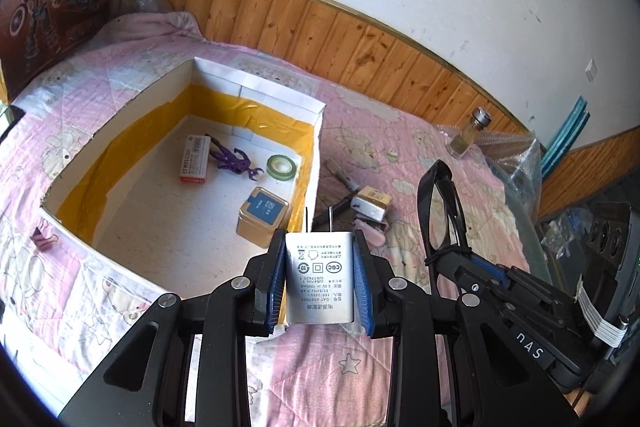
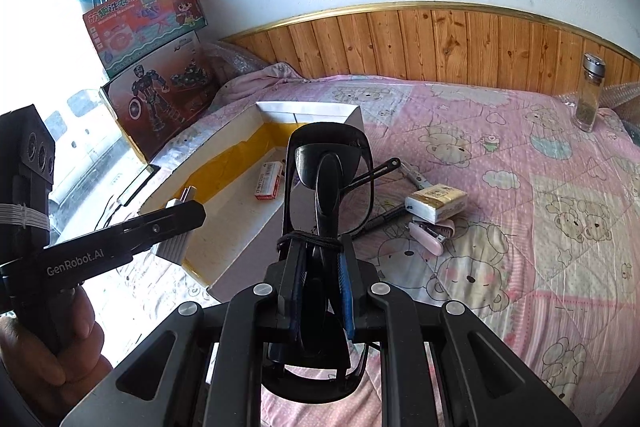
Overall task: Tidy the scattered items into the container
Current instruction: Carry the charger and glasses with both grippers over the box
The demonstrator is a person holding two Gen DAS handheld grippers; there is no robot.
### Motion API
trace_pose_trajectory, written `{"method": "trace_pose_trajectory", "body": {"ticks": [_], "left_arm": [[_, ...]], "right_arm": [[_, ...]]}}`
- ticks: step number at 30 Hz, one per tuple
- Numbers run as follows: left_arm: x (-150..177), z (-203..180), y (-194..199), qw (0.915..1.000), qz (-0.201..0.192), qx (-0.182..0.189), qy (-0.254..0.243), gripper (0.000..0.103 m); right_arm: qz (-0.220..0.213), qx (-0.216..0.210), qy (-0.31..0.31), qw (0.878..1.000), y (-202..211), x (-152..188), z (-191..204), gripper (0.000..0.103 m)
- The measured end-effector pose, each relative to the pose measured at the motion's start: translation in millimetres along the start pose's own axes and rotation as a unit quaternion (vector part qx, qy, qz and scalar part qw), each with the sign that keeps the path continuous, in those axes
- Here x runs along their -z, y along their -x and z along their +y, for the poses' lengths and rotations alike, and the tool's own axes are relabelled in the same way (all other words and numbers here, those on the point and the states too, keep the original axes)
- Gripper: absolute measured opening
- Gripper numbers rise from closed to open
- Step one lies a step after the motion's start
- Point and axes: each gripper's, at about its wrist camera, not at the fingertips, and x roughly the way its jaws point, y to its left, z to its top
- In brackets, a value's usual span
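The bed [image 1: 420, 155] carries the open white box [image 1: 120, 131], the landmark here. Just at its near corner the left tongs [image 1: 320, 283] are clamped on a white charger [image 1: 320, 279], prongs forward. Beside the box's right wall, the right tongs [image 2: 320, 267] are clamped on black glasses [image 2: 328, 179]. Best carry each over the rim, lower, then let go gently.

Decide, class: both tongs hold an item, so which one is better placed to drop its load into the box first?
Left, probably. The left tongs grip the white plug-in charger right at the near rim of the white yellow-lined cardboard box. The right tongs hold the black-framed glasses beside the box, above the bedspread.
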Motion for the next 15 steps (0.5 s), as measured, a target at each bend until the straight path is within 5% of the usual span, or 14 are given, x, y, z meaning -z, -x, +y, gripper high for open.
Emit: {"method": "trace_pose_trajectory", "body": {"ticks": [15], "left_arm": [[-29.7, 45.5, -0.4, 0.9995, -0.004, -0.015, 0.027, 0.031]], "right_arm": [[0.015, -0.027, 0.034, 0.999, -37.4, -31.2, 51.0, 0.017]]}}
